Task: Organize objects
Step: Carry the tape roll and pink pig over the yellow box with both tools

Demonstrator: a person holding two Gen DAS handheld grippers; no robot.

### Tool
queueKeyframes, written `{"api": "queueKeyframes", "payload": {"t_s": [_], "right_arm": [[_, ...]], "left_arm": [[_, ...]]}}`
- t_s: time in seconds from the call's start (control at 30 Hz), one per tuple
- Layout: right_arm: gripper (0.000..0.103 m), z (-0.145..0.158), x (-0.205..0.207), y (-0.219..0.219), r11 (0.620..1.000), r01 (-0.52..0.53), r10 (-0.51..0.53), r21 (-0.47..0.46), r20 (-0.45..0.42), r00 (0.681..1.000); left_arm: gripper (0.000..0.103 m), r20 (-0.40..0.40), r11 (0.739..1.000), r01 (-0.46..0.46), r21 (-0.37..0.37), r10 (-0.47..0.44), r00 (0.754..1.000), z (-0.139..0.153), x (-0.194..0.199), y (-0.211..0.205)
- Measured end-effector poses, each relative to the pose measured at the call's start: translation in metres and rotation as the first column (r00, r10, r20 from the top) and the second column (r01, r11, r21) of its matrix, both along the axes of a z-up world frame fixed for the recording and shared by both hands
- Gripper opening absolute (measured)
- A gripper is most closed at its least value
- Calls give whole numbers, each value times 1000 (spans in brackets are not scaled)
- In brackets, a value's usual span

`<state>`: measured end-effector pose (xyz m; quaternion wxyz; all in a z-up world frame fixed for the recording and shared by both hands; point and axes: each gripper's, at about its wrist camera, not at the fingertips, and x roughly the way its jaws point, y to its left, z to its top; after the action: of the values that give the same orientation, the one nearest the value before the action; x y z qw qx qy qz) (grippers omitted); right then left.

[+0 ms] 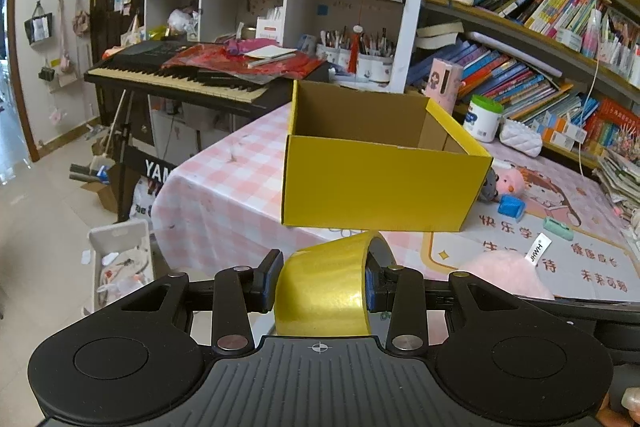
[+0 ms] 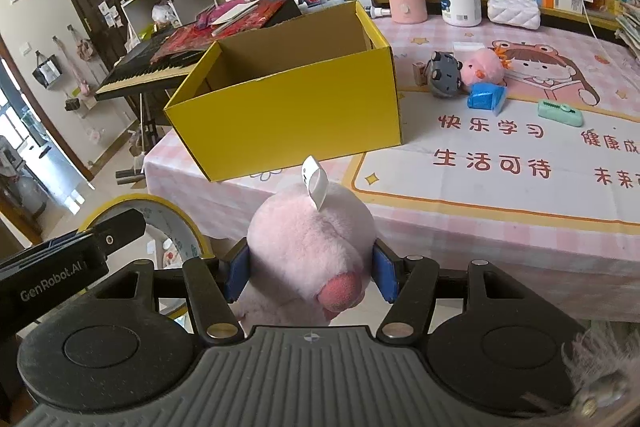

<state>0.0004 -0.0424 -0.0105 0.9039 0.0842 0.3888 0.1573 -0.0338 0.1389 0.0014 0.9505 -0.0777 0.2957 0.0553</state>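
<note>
My left gripper (image 1: 320, 281) is shut on a yellow tape roll (image 1: 322, 287), held just off the table's near edge in front of an open yellow cardboard box (image 1: 380, 187). My right gripper (image 2: 312, 269) is shut on a pink plush toy (image 2: 312, 247) with a white tag, held before the same box (image 2: 288, 111). The tape roll (image 2: 160, 223) and left gripper show at the left of the right wrist view. The plush (image 1: 504, 271) shows at the right of the left wrist view. The box looks empty inside as far as I see.
On the pink checked table (image 2: 480, 219) right of the box lie a small pink plush (image 2: 482, 67), a grey toy (image 2: 442, 73), a blue object (image 2: 486, 99) and a mint green item (image 2: 560, 113). A keyboard piano (image 1: 180, 75) stands left; bookshelves (image 1: 540, 27) behind.
</note>
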Motion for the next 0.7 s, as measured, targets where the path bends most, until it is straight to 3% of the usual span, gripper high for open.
{"api": "queueKeyframes", "payload": {"t_s": [0.7], "right_arm": [[59,8,-4,2,1000,12,-11,-20,23,1000]], "left_arm": [[37,24,1000,29,-9,-29,999,2,0,0]]}}
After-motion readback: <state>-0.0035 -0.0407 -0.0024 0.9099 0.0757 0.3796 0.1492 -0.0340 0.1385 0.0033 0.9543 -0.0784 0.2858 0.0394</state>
